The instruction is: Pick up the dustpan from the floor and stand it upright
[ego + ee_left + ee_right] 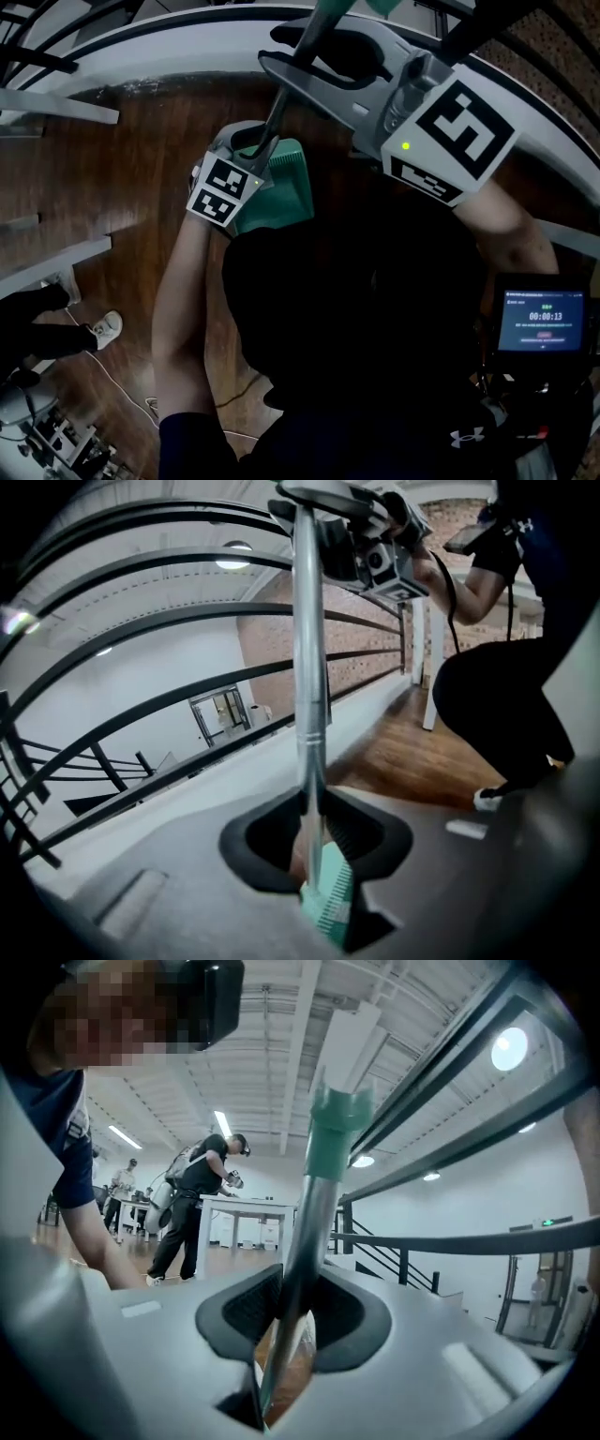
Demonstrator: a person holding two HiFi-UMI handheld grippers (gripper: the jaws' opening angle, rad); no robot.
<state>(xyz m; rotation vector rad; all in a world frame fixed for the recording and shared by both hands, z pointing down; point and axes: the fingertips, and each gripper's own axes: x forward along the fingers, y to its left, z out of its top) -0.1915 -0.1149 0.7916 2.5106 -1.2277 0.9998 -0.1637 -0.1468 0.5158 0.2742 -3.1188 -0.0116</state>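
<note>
Left claw (312, 829): we note it clenched low on the metal handle (309, 667), pads pressing it from both sides, just above the green pan.
Right claw (292, 1312): clenched on the same handle high up, just below its green end cap (335, 1133).
Dustpan (281, 192): its green pan sits under the left claw, over the wooden floor (141, 169), near the curved railing (141, 621) on the far side. We cannot tell whether the pan touches the floor.
Handle line: it runs from the pan up toward the head camera and passes through both claws. In the left gripper view it stands straight up.
Near right: a small lit screen (542, 321) beside the person's arm.
Far background, right gripper view: another person (192, 1194) stands by a white surface (248, 1208), well apart from us.
</note>
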